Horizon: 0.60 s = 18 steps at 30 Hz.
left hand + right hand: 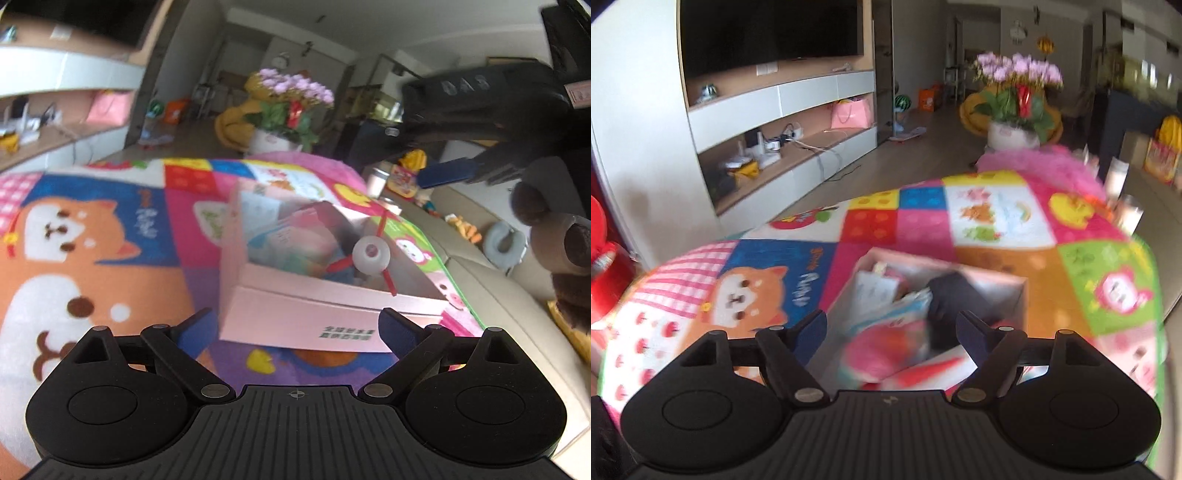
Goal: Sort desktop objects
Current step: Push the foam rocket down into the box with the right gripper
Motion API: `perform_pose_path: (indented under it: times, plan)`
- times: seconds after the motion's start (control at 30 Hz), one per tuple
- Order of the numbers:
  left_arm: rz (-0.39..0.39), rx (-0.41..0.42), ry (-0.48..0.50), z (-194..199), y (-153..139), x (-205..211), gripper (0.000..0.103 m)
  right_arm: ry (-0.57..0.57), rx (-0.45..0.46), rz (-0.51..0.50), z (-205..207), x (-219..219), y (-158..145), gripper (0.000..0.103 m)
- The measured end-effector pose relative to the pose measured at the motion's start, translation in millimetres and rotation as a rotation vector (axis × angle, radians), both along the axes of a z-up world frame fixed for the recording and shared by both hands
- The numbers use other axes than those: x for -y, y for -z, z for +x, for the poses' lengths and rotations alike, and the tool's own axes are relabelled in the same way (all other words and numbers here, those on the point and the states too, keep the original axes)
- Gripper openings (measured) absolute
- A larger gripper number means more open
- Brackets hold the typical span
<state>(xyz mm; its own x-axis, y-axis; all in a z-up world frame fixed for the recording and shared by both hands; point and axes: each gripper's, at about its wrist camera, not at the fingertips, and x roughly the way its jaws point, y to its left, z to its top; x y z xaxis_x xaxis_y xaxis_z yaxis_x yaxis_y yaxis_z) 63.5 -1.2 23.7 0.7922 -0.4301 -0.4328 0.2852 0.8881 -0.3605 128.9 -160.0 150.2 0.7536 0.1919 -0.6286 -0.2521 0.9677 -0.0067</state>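
On the patchwork-covered surface (pixel 110 229) sits the pink box (pixel 295 317), its blurred contents hard to identify. A white, red-spoked piece (pixel 370 254) shows inside. Left gripper (pixel 297 326) before the box and right gripper (pixel 891 326) above it, jaws spread, empty.

Living room, daylit; wood floor (pixel 923 151) running back to a far doorway; white wall unit (pixel 783 110) at left with open shelves holding cables and a pink bag (pixel 849 114); dark television (pixel 768 33) mounted above it. Potted pink orchids (pixel 1019 74) on the floor at centre back; beige sofa (pixel 491 291) along the right; round clock (pixel 1017 31) on the far wall.
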Motion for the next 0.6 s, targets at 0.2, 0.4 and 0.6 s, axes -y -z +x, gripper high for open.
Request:
perform_pose_path:
  times: [0.2, 0.4, 0.6]
  plan:
    - [0.004, -0.005, -0.013, -1.1, 5.3, -2.3, 0.100, 0.130, -0.101, -0.048, 24.6, 21.5, 20.0, 0.073]
    - [0.014, 0.010, 0.000, -2.6, 6.1, 0.8, 0.100, 0.284, -0.338, 0.237, 58.3, 56.4, 59.4, 0.061]
    - [-0.005, 0.002, -0.001, -1.7, 7.6, -2.4, 0.100, 0.298, -0.376, 0.303, 60.7, 62.9, 65.2, 0.047]
